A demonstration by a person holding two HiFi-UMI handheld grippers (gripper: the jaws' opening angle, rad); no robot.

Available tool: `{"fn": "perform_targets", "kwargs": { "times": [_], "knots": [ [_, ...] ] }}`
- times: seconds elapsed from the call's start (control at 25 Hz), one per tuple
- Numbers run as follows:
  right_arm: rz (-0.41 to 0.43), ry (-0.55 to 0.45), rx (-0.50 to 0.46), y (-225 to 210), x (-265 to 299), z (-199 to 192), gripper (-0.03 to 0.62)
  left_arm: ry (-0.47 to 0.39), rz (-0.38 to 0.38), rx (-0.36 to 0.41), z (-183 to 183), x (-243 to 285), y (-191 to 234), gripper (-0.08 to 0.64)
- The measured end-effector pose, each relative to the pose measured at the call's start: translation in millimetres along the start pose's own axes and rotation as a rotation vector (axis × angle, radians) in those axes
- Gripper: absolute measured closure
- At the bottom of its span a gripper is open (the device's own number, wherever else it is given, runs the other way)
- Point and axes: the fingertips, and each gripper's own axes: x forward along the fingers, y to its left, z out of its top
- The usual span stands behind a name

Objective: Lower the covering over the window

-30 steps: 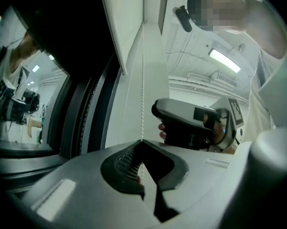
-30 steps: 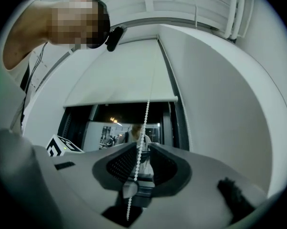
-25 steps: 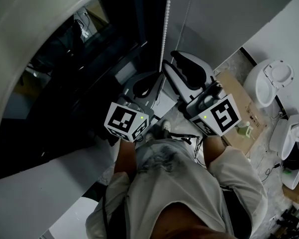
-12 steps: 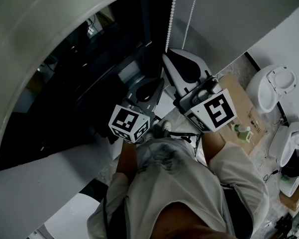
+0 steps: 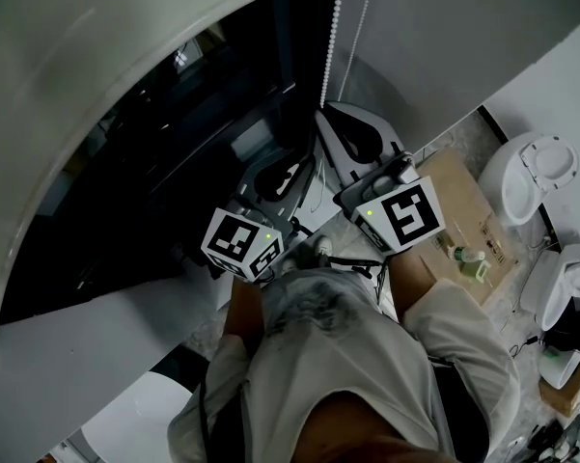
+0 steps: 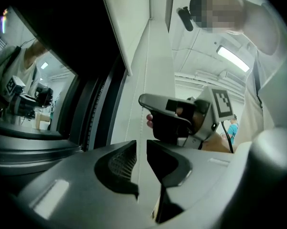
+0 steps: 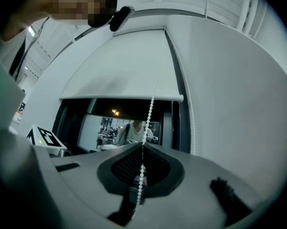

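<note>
right gripper (image 7: 143, 145) pinches the bead chain (image 7: 152, 104); left gripper (image 6: 142, 144) (jaws just opening) straddles it.

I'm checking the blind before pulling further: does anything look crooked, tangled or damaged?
Nothing stands out. The blind's bottom edge hangs level, partway down the window. The chain runs straight, without tangles, through the right tongs, which are shut on it. The left tongs have just been opening, with the chain loose between them.

Head view steeply down; both gripper views close on bead chain (image 7: 150, 111)
</note>
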Motion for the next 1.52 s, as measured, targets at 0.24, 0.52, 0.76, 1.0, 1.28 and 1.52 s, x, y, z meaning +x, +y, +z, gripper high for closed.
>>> {"fn": "perform_targets", "kwargs": {
  "times": [0.24, 0.52, 0.76, 1.0, 1.28, 1.52],
  "knots": [
    [-0.001, 0.033, 0.004, -0.9, -4.1, -14.0, 0.574, -0.057, 0.013, 0.007, 26.5, -2.7, 1.7, 0.474],
    [0.014, 0.112, 0.042, 9.6, -9.9, -45.8, 0.574, -0.11, 0.016, 0.026, 54.8, -1.4, 7.1, 0.463],
    [0.031, 0.144, 0.032, 18.9, -7.6, -65.9, 0.574, -0.154, 0.002, 0.067, 85.3, 3.4, 11.7, 0.451],
    [0.034, 0.19, 0.049, 30.0, -6.6, -91.1, 0.574, -0.174, -0.035, 0.123, 106.2, 18.7, 8.2, 0.449],
    [0.023, 0.244, 0.084, 34.9, -8.7, -119.9, 0.574, -0.168, -0.047, 0.138, 105.2, 32.7, 7.7, 0.507],
    [0.002, 0.265, 0.084, 29.2, -7.0, -127.8, 0.574, -0.18, -0.047, 0.117, 101.5, 32.9, 10.3, 0.551]
  ]
}}
